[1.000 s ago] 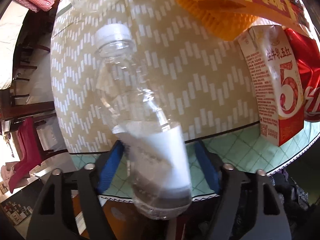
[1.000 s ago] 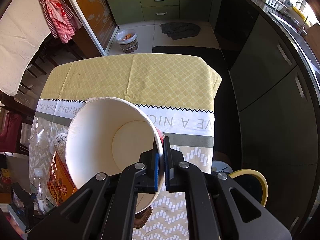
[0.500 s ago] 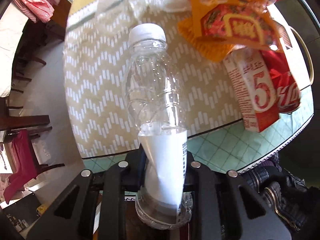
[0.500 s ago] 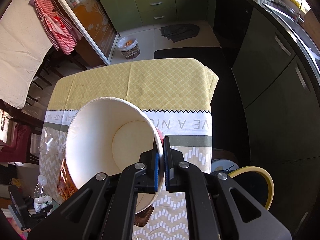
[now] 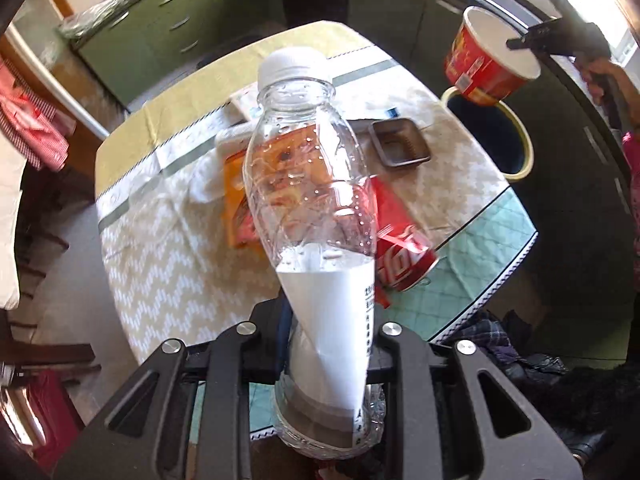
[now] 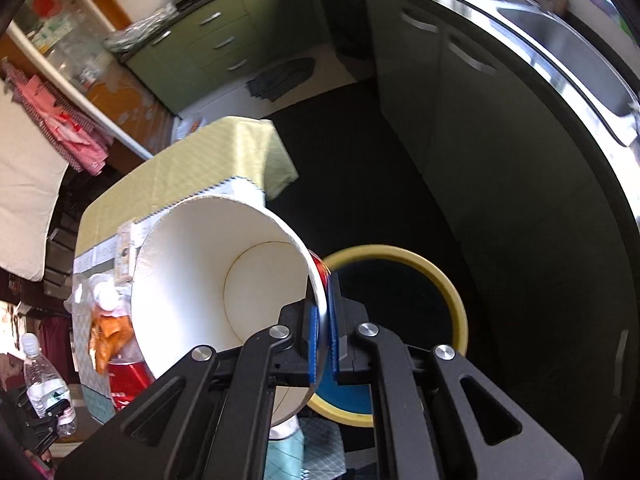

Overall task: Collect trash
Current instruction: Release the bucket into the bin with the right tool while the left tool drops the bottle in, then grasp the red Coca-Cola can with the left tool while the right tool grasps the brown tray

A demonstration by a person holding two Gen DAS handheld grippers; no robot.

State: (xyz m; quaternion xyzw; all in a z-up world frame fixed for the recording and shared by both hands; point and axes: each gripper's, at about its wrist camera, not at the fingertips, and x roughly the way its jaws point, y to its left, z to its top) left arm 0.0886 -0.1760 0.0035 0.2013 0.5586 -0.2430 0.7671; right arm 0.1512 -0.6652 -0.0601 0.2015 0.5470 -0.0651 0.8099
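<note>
My left gripper (image 5: 328,340) is shut on the lower, white-labelled part of a clear plastic bottle (image 5: 308,184) with a white cap, held high above the table. My right gripper (image 6: 323,344) is shut on the rim of a paper bowl (image 6: 192,280), white inside and red outside, tilted on its side. The bowl hangs beside the table's edge, right over the yellow-rimmed bin (image 6: 444,284). The left wrist view shows the same bowl (image 5: 486,68) above the bin (image 5: 520,136). The bottle (image 6: 40,380) appears at the lower left of the right wrist view.
On the patterned tablecloth (image 5: 168,264) lie a red cola can (image 5: 404,256), an orange snack packet (image 5: 236,184) and a brown tray (image 5: 400,144). Dark cabinets (image 6: 500,140) and a counter run along the right. Chairs stand left of the table.
My left gripper closed on the bottle and lifted it well above the table. My right gripper carried the bowl sideways off the table to above the bin.
</note>
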